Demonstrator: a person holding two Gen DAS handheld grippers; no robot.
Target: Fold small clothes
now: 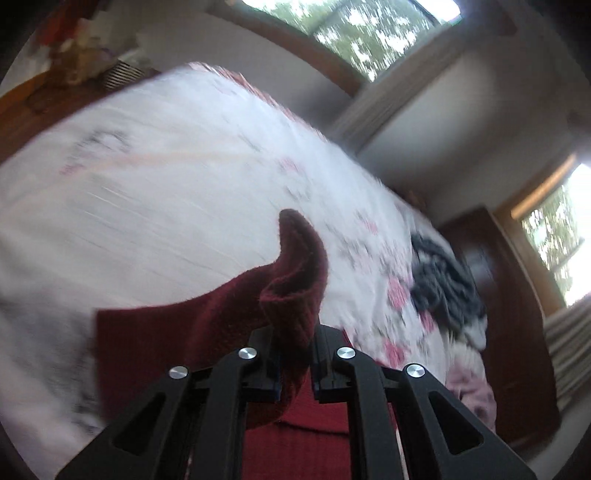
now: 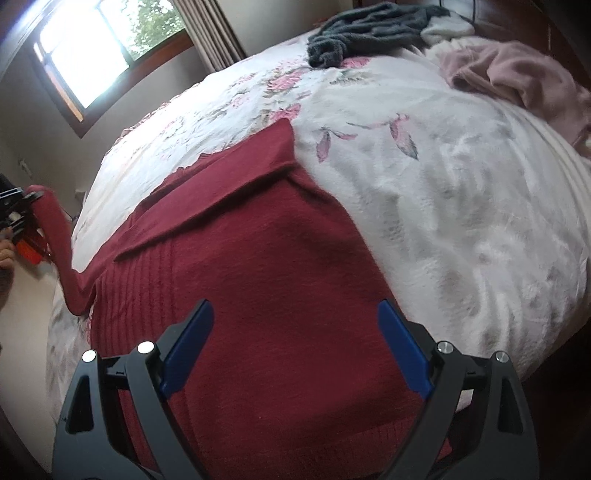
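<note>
No readable writing or labels anywhere. My left gripper [image 1: 293, 354] is clamped on the cuff of the red sweater's sleeve [image 1: 295, 280], lifted off the left bed edge. The red sweater [image 2: 266, 266] lies flat on the floral bedspread [image 2: 461, 206], near edge, other sleeve folded across. My right gripper [image 2: 295, 343] hovers over its body, jaws spread wide, holding nothing. Bare bedspread to the right. Far end: grey garment [image 2: 362, 29], pink garment [image 2: 517, 77], near the headboard.

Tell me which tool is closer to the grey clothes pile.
Right, probably. The right tool hangs open over the red sweater, facing the grey clothes pile; the left tool holds its sleeve off the bed's far side.
</note>
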